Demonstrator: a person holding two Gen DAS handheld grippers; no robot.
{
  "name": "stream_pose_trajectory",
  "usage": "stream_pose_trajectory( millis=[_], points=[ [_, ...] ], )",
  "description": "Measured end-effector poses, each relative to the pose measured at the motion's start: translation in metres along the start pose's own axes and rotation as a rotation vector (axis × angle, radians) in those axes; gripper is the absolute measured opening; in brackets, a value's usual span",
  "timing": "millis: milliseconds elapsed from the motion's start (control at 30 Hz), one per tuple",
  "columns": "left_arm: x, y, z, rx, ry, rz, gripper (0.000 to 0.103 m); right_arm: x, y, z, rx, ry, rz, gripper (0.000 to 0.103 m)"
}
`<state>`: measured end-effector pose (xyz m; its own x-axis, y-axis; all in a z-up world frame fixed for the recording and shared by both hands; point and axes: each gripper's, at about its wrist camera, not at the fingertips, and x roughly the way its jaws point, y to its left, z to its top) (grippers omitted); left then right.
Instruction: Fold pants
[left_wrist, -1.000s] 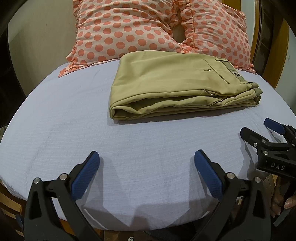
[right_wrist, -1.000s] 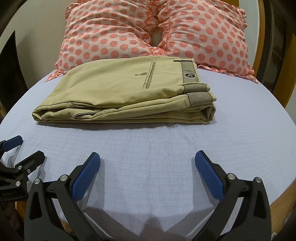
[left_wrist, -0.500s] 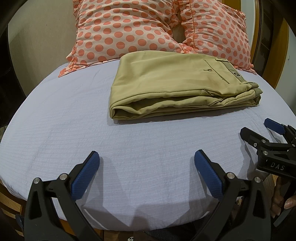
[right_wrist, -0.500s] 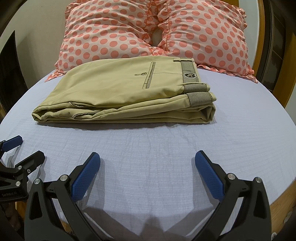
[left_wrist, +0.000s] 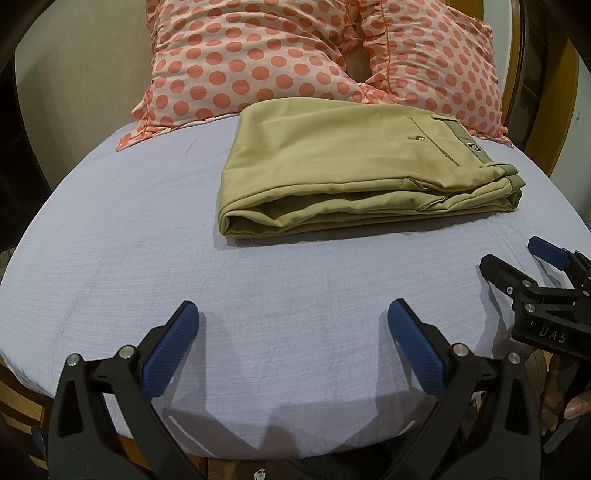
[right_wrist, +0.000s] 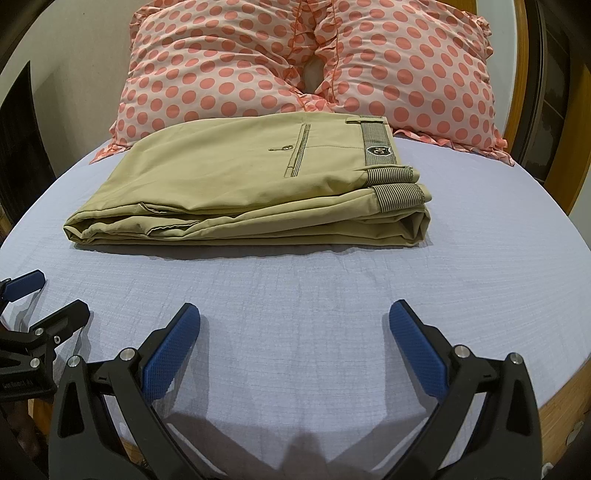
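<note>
Khaki pants (left_wrist: 354, 170) lie folded in a flat stack on the pale blue bed sheet (left_wrist: 147, 240), waistband to the right; they also show in the right wrist view (right_wrist: 251, 184). My left gripper (left_wrist: 293, 314) is open and empty, low over the sheet near the front edge, well short of the pants. My right gripper (right_wrist: 295, 314) is open and empty too, beside it; it shows at the right of the left wrist view (left_wrist: 517, 258). The left gripper shows at the left edge of the right wrist view (right_wrist: 40, 295).
Two white pillows with coral dots (left_wrist: 258, 62) (right_wrist: 406, 66) lean at the head of the bed just behind the pants. A wooden bed frame (right_wrist: 561, 162) runs along the right side. Bare sheet (right_wrist: 295, 280) lies between the grippers and the pants.
</note>
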<state>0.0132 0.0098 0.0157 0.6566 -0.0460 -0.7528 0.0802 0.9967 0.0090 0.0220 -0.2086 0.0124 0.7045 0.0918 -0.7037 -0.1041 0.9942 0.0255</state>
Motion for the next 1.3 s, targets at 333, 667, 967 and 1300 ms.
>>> stream_pose_trajectory(
  millis=[333,667,967,1300],
  points=[
    [0.0027,-0.0001,0.0047,-0.006,0.036,0.002,0.101,-0.0001,0.0002,0.0000,0.000,0.000,0.000,0.102],
    [0.0028,-0.0007,0.0051,-0.009,0.042,0.003,0.101,-0.0003,0.0001,-0.0002,-0.001,-0.001,0.001,0.102],
    [0.0031,-0.0004,0.0051,-0.009,0.045,0.003,0.101,-0.0001,-0.0001,-0.0003,0.000,-0.001,0.001,0.102],
    [0.0038,-0.0003,0.0057,-0.008,0.046,0.003,0.101,0.0002,0.0006,-0.0003,0.001,-0.001,0.000,0.102]
  ],
)
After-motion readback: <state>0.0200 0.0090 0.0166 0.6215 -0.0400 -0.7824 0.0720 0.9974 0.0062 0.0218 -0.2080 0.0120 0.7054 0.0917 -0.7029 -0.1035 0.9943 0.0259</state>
